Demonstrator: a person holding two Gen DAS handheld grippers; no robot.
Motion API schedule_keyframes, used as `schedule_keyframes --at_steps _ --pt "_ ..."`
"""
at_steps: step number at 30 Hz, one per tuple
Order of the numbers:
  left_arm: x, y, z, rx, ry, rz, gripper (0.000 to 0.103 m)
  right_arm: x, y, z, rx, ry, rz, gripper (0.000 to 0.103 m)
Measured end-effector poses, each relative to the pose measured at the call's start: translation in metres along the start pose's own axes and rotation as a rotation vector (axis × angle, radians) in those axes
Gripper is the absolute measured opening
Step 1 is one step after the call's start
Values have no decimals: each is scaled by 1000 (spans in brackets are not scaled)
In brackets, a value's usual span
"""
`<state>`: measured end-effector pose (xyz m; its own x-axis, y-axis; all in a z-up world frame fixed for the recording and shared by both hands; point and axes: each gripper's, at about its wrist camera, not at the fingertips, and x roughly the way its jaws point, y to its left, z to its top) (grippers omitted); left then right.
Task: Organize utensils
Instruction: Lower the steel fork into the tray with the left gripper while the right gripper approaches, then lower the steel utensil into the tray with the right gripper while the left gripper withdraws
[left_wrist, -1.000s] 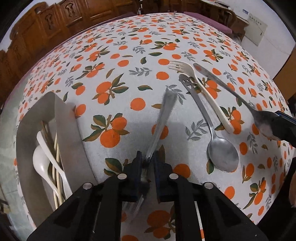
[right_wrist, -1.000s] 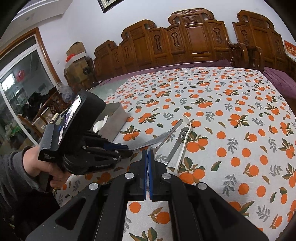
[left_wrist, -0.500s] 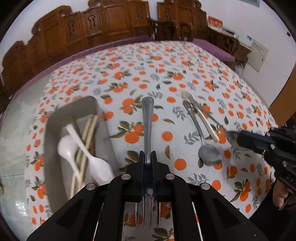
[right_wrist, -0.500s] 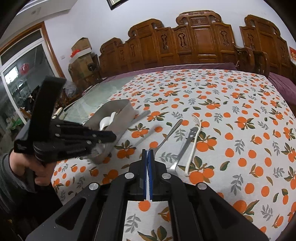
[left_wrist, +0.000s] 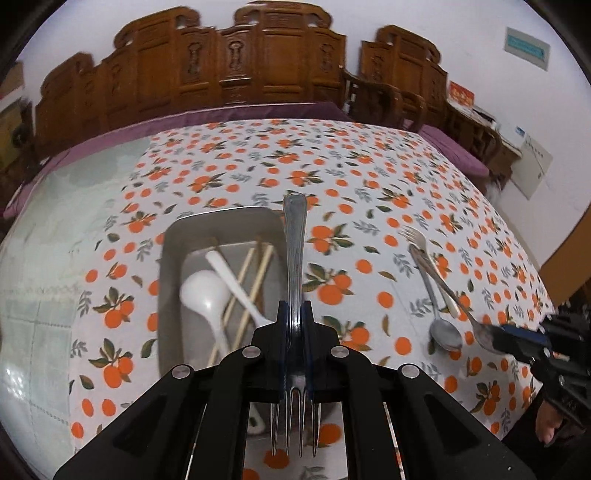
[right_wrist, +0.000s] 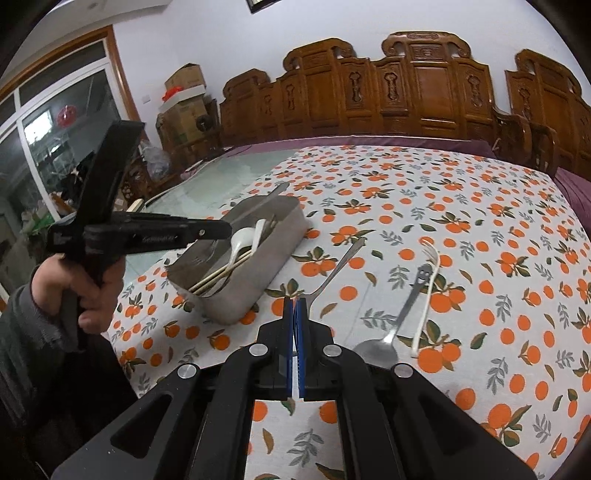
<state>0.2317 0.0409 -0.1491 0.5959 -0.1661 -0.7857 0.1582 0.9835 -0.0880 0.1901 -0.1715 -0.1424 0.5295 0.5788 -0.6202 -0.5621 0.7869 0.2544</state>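
Observation:
My left gripper is shut on a metal fork. Its handle points forward and its tines hang back toward the camera. The fork hovers over the right rim of a metal tray, which holds a white spoon and chopsticks. My right gripper is shut on a metal spoon by its bowl, the handle pointing away over the cloth. The right wrist view shows the left gripper above the tray.
A smiley-handled metal spoon and a white plastic fork lie side by side on the orange-print tablecloth, right of the tray. Carved wooden chairs line the far edge. A hand holds the left gripper at the table's left side.
The left gripper lifted the fork off the cloth, rolled, and swung left until it hangs over the tray. The right gripper shifted slightly with the spoon in it.

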Motion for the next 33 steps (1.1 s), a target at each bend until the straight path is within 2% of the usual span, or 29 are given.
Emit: schedule_keyframes --at_steps 8,17,28,33 --pt "18 33 -5 -73 46 23 6 9 12 10 -37 30 0 2" --pt "34 54 -11 -120 88 46 6 17 29 30 -67 31 1 2" --pt "38 55 -6 -116 89 38 6 32 54 56 -123 26 29 2" --pt "30 58 -2 -123 61 28 6 42 62 62 -136 32 43 2"
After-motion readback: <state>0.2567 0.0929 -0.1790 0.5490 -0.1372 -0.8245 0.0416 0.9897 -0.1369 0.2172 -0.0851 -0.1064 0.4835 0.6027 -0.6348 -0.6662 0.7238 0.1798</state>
